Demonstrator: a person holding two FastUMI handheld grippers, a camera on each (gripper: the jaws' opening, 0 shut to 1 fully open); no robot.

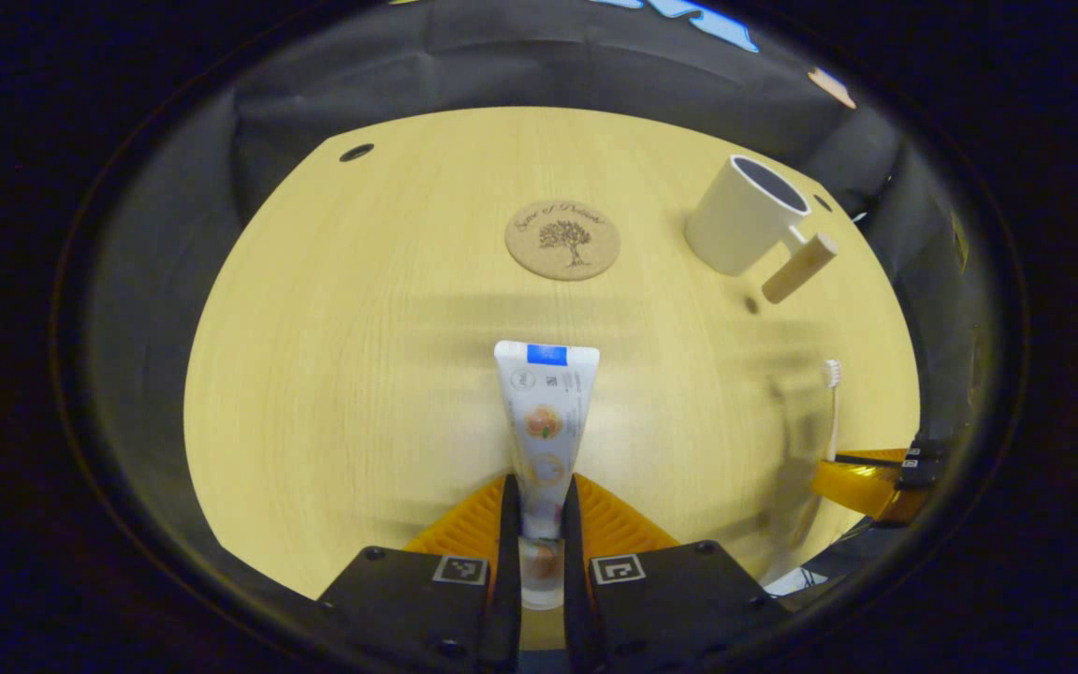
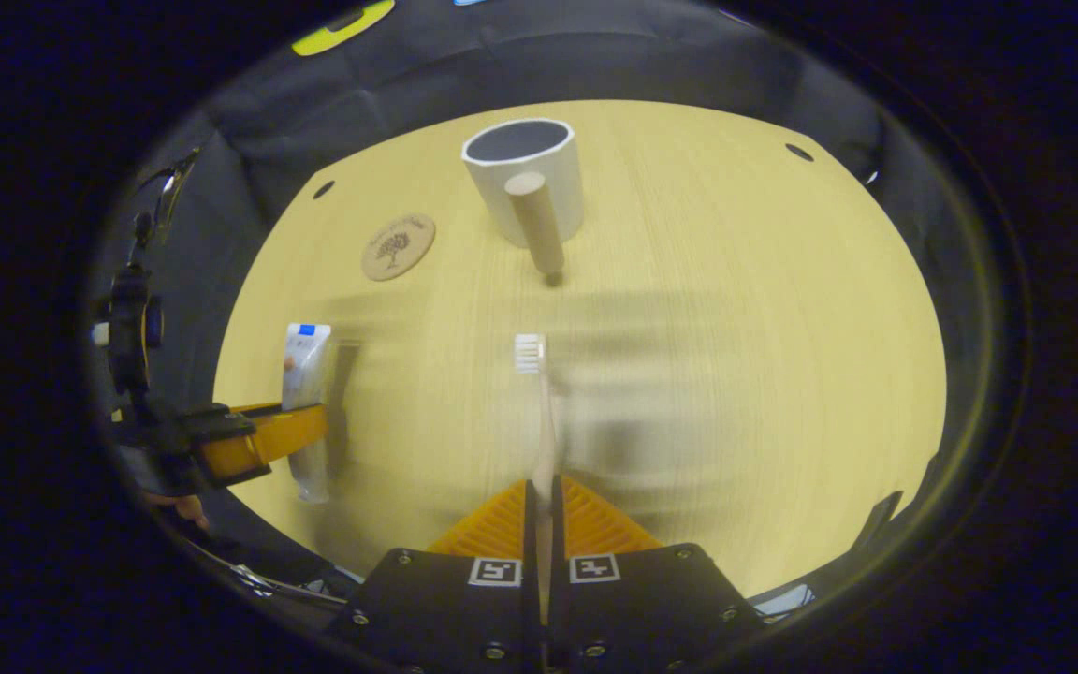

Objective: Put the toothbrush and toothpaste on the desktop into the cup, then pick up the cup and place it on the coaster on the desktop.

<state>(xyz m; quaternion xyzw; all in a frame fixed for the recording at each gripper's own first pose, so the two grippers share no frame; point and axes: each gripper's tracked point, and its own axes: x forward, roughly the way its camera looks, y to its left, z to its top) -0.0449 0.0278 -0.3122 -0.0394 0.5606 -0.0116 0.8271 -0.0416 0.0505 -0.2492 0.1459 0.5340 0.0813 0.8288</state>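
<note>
- The toothpaste (image 1: 546, 412) is being held by the left gripper (image 1: 539, 524), both fingers pressing on its lower part, the tube pointing to 12 o'clock above the desktop (image 1: 333, 374).
- The toothbrush (image 2: 539, 421) is being clamped by the right gripper (image 2: 541, 524), bristles toward 12 o'clock.
- The cup (image 2: 525, 178) is standing empty at 12 o'clock, the coaster (image 2: 398, 246) bare at 11 o'clock; inserting and placing are being awaited.
- One of each thing is being counted.

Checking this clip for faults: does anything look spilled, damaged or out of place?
Nothing stands out. The cup stands upright, the coaster lies flat, the left gripper holds the toothpaste, the right gripper the toothbrush.
</note>
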